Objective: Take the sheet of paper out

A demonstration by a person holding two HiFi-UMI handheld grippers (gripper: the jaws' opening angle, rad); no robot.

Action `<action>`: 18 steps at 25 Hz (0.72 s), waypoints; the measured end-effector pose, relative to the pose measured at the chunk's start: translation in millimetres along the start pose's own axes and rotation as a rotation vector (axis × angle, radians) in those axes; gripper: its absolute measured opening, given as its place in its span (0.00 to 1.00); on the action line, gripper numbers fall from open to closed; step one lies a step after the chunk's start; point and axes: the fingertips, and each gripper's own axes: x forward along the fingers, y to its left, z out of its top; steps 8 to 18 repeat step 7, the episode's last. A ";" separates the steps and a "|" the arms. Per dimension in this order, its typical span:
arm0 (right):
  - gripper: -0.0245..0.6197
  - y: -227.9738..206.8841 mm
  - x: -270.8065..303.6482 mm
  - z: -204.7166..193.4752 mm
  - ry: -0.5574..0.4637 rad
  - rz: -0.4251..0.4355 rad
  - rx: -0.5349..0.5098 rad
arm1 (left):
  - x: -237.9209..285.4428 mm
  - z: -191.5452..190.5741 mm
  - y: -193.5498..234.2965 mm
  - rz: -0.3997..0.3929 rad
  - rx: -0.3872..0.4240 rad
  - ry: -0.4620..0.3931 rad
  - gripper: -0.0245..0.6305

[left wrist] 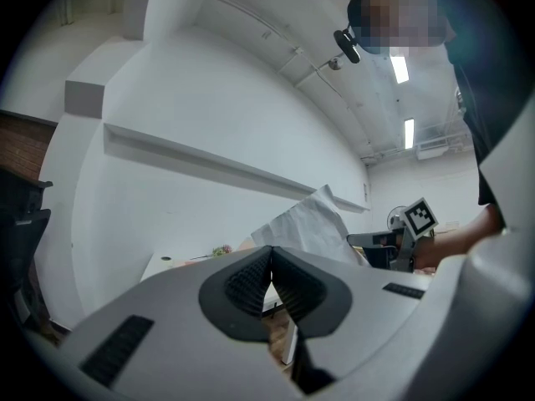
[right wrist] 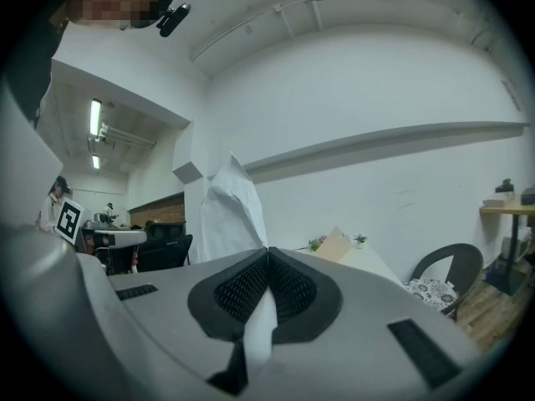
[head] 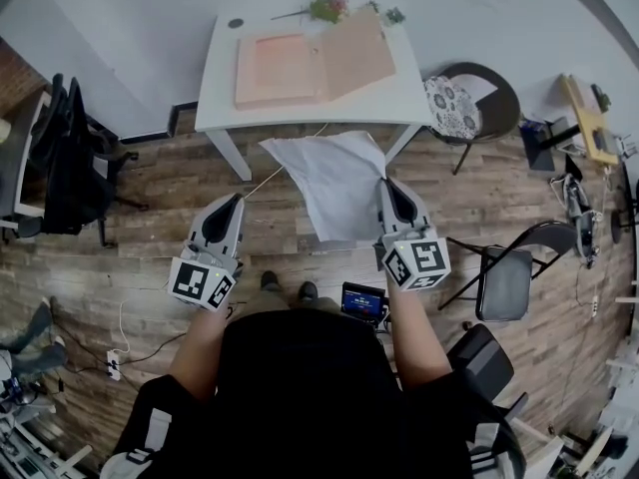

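Note:
A white sheet of paper hangs in the air in front of the white table, over the wooden floor. My right gripper is shut on the sheet's right edge. In the right gripper view a strip of the paper sits pinched between the pads, and the rest stands up to the left. An open pink folder lies on the table. My left gripper is left of the sheet and apart from it. Its jaws are closed together with nothing between them, and the paper shows beyond them.
A small bunch of flowers lies at the table's back edge. A round chair with a patterned cushion stands right of the table. A dark folding chair is at my right, a black office chair at the left. A small screen device lies by my feet.

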 end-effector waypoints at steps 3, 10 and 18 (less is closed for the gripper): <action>0.05 -4.8 -7.3 0.3 -0.010 0.001 0.006 | 2.3 0.1 -7.8 0.001 0.003 -0.001 0.04; 0.05 -12.7 -13.7 0.3 -0.018 0.000 0.008 | 6.4 -0.6 -15.5 0.002 0.004 -0.006 0.04; 0.05 -12.7 -13.7 0.3 -0.018 0.000 0.008 | 6.4 -0.6 -15.5 0.002 0.004 -0.006 0.04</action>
